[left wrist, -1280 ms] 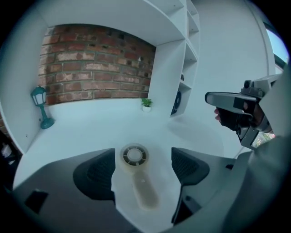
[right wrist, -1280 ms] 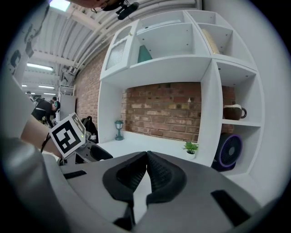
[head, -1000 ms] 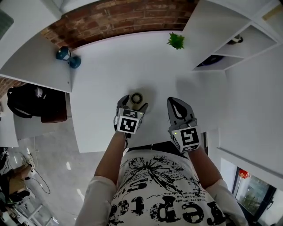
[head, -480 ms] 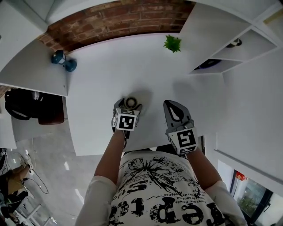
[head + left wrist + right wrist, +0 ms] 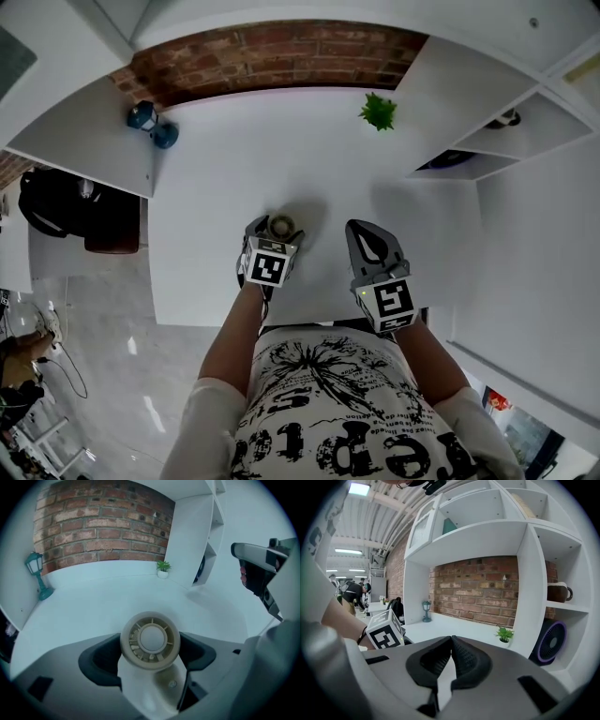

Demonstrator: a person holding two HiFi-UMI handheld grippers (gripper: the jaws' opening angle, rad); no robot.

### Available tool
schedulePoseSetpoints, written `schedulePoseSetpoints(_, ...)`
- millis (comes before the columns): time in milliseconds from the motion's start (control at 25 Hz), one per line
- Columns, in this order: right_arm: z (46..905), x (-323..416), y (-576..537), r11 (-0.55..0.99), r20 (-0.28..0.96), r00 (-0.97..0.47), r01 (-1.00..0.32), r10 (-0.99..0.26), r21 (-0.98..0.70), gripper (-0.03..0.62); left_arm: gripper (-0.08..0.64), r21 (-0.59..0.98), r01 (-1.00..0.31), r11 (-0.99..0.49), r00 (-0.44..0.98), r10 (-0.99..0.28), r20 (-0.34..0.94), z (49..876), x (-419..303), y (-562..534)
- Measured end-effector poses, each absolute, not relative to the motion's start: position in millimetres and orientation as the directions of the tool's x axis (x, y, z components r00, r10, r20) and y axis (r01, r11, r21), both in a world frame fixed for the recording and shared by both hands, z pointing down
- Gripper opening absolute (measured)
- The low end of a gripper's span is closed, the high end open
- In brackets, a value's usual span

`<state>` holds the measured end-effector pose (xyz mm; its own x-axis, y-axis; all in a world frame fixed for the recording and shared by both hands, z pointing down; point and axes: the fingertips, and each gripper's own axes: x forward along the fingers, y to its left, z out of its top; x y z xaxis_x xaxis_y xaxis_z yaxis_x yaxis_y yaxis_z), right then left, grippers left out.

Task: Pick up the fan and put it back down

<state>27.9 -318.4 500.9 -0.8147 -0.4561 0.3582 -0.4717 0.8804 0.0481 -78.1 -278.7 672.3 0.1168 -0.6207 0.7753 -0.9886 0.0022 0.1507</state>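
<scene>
A small beige fan (image 5: 281,225) with a round grille stands between the jaws of my left gripper (image 5: 278,231) near the white table's (image 5: 216,187) front edge. In the left gripper view the fan (image 5: 150,641) fills the gap, and both black pads press its sides, so the left gripper (image 5: 149,654) is shut on it. I cannot tell whether its base touches the table. My right gripper (image 5: 365,232) hovers just to the right, its jaws shut with nothing in them; the right gripper view shows the pads (image 5: 461,660) meeting.
A green lantern (image 5: 148,122) stands at the table's far left and a small potted plant (image 5: 379,111) at the far right. A white shelf unit (image 5: 487,103) on the right holds a purple fan (image 5: 551,644) and a mug (image 5: 558,592). A brick wall (image 5: 272,52) lies behind.
My left gripper's jaws have drawn in from either side of the fan and now grip it. The right gripper has kept its place beside it.
</scene>
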Motion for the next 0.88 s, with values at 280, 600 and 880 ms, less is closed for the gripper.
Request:
schedulePoseSetpoints(280,481.4,20.3,-322.3,0.895,0.317,-0.842,-0.441,-0.437,0.061,0.015,0.376,0.105,-0.994,-0.01,0.081,-0.714,0.695,620.5,-80.9,-279.0)
schedulePoseSetpoints(600,444.2,2.9,-307.2,0.902,0.259,-0.865,-0.422,-0.43,0.089,0.015,0.376,0.043,-0.999,-0.027,0.045,-0.85,0.525,517.7,-95.1,-262.2)
schedulePoseSetpoints(880,415.3,-13.7,-290.7,0.912,0.212,-0.887,-0.394,-0.41,0.114,0.015,0.376,-0.014,-1.0,-0.015,0.009,-0.932,0.361,437.2,-112.5,-232.5)
